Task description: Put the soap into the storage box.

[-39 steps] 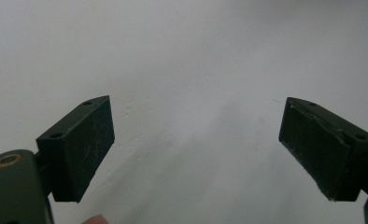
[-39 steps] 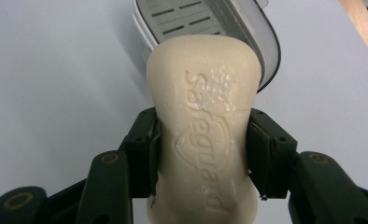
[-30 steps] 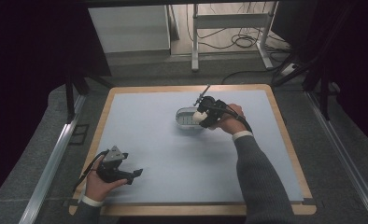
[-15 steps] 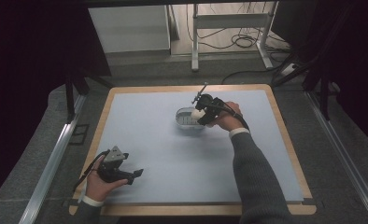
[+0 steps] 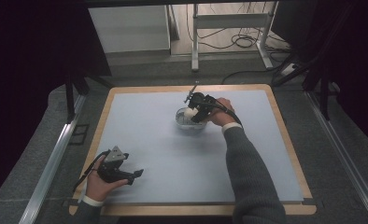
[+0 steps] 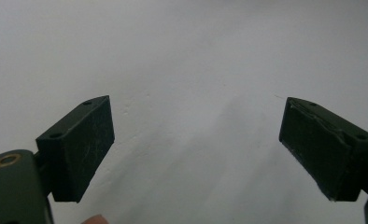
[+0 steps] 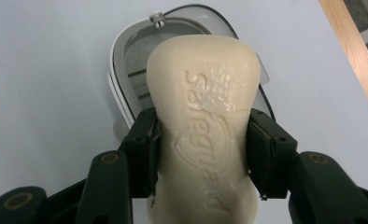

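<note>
A cream bar of soap with a stamped logo is clamped between the two black jaws of my right gripper. It hangs just above a grey oval soap dish with a white rim. From above, the right gripper holds the pale soap over the dish in the middle of the far half of the blue mat. My left gripper rests near the front left corner, its jaws wide apart with nothing between them; the left gripper looks down on bare mat.
The pale blue mat lies on a wooden board. Grey carpet surrounds it, with metal rails at the sides. A white table frame and cables stand beyond the far edge.
My right gripper has moved slightly left and further away with the soap, now over the dish. The left gripper has stayed in place.
</note>
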Motion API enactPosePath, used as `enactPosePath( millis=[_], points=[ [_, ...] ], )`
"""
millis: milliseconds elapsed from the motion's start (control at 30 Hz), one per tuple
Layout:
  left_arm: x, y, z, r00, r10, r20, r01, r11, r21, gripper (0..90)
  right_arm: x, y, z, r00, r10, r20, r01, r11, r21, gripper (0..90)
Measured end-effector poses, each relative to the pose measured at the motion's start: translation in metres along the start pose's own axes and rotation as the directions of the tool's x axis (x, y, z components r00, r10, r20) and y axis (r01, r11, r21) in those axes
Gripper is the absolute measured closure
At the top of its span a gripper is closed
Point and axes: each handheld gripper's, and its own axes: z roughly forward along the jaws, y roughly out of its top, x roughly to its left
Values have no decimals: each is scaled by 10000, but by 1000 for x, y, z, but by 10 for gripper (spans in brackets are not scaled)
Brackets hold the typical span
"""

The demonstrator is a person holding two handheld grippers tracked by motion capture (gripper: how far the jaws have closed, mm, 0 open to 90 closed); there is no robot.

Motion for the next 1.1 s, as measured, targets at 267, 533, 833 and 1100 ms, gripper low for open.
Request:
enactPosePath(
  millis=[267, 533, 833, 1100],
  points=[
    [0, 0, 1, 10000, 58, 28, -58, 10000, 79, 107, 3, 4, 12, 9992, -407, 56, 406, 9991, 73, 491],
    [-1, 0, 2, 10000, 67, 66, -68, 9999, 101, 107, 4, 5, 4, 9996, -69, 291, 82, 9990, -444, 471],
    [-1, 0, 2, 9999, 64, 88, -65, 9999, 115, 107, 3, -6, -11, 9923, 1205, 293, -1147, 9818, -1515, 419],
    [-1, 0, 2, 10000, 76, 55, -77, 9999, 119, 107, 11, -32, -18, 9827, 1837, 231, -1760, 9657, -1907, 368]
  ],
)
